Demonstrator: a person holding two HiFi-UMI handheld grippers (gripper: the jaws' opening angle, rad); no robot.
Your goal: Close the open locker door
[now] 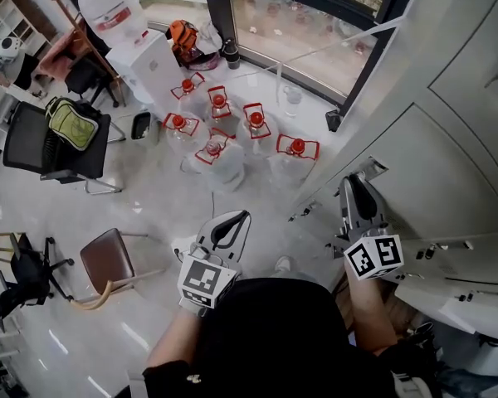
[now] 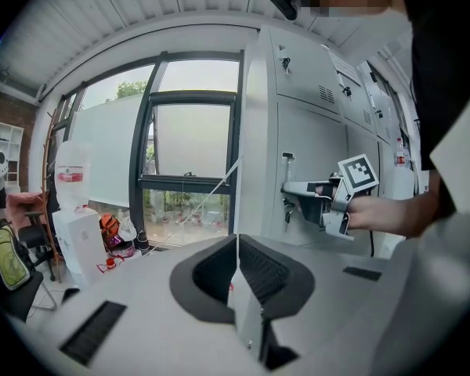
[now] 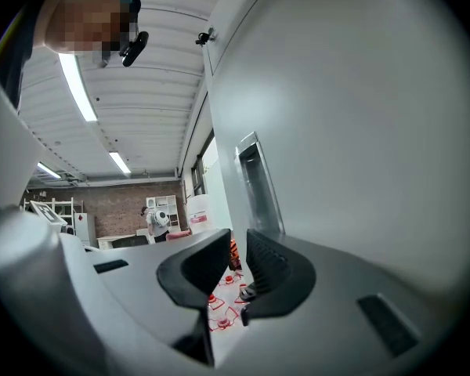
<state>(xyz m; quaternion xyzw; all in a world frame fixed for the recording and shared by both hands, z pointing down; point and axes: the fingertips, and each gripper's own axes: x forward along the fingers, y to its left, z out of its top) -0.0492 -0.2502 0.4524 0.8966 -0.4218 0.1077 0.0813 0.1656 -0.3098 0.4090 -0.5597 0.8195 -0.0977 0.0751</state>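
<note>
Left gripper: the grey left gripper with its square-marker cube is held low in front of the person, away from the lockers. In its own view the black ribbed pads meet along one line, with nothing between them.
Right gripper: the matching grey right gripper points at the locker front. In its own view the pads stand a narrow slit apart and hold nothing; only floor shows through the slit. From the left gripper view its tips are at the door's handle edge, and the person's bare hand holds it.
Locker door: the pale grey metal locker door fills the right side of the right gripper view. It looks level, or nearly level, with the neighbouring doors; whether it is latched cannot be told.
Handle: a narrow metal pull handle runs upright on the door, just beyond the right jaw tips.
Floor: clear plastic water jugs with red caps stand clustered on the glossy pale floor beyond both grippers.
Chairs: a brown-seated metal chair stands to the left; further off, a black office chair carries a green backpack.
Far end: a dark-framed window crosses the far wall.
</note>
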